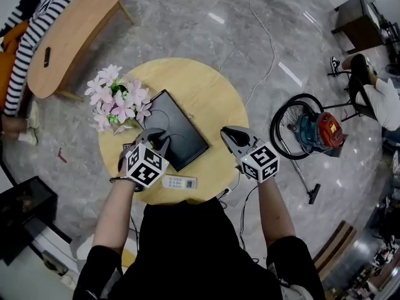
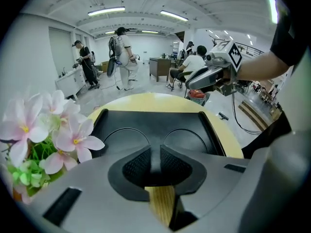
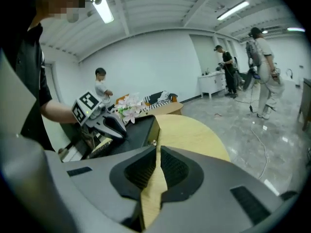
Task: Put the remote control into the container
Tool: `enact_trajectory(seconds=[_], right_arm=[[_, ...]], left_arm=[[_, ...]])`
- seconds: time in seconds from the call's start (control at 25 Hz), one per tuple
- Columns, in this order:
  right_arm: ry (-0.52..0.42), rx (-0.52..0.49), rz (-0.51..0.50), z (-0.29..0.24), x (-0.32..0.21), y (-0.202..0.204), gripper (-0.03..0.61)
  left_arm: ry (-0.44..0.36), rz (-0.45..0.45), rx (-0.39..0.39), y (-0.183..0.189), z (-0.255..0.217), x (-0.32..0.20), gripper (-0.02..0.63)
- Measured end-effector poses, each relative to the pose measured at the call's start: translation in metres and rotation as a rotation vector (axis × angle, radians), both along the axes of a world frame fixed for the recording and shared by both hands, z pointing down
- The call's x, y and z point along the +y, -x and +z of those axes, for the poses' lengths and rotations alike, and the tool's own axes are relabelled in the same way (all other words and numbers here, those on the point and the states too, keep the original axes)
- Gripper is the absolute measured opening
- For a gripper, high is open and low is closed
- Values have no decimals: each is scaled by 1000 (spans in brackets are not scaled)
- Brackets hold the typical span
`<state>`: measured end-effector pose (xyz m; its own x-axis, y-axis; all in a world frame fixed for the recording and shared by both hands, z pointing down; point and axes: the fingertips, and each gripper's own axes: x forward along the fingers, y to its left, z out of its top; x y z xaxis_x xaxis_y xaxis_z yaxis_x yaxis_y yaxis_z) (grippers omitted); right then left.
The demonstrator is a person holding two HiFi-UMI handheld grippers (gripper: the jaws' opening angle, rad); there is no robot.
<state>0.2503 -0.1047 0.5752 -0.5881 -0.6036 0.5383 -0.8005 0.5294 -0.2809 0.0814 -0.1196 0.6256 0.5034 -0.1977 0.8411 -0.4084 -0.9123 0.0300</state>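
The white remote control [image 1: 179,182] lies flat near the front edge of the round wooden table [image 1: 212,92], just in front of the black container tray [image 1: 178,120]. My left gripper [image 1: 155,137] hovers over the tray's near corner, a little behind the remote. Its jaws are shut with nothing between them. In the left gripper view the tray [image 2: 155,123] fills the space ahead of the left gripper [image 2: 155,152]. My right gripper [image 1: 230,135] hangs over bare wood to the right of the tray, shut and empty. Its own view shows the right gripper [image 3: 158,152] facing the tray's edge [image 3: 146,130].
A bunch of pink artificial flowers [image 1: 115,102] stands at the table's left edge beside the tray. A kidney-shaped wooden bench [image 1: 69,36] is at far left and a vacuum cleaner [image 1: 315,130] on the floor at right. Several people stand or sit in the room.
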Motion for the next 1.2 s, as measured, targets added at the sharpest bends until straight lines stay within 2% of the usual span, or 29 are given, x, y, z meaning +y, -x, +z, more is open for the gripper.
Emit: enact_trajectory(seconds=[0.28,0.52,0.72,0.88,1.2], right_arm=[[-30,159,-289,17,-33,32,12],[-99,360,-594,39,-46,50,13],[-127,482,-805,57,-48,65,60],[-168,569,-938,68,-51,75,60],[-230,666,-1141,83,-50,94,60]], left_arm=[[49,-34,17,1,0,-1,63],[49,-54,24,0,-1,-1,63],[42,-60,15,0,-1,-2,63],[35,-54,9,-1,-3,-3,63],[31,-58,-7,1,-1,-3,63]])
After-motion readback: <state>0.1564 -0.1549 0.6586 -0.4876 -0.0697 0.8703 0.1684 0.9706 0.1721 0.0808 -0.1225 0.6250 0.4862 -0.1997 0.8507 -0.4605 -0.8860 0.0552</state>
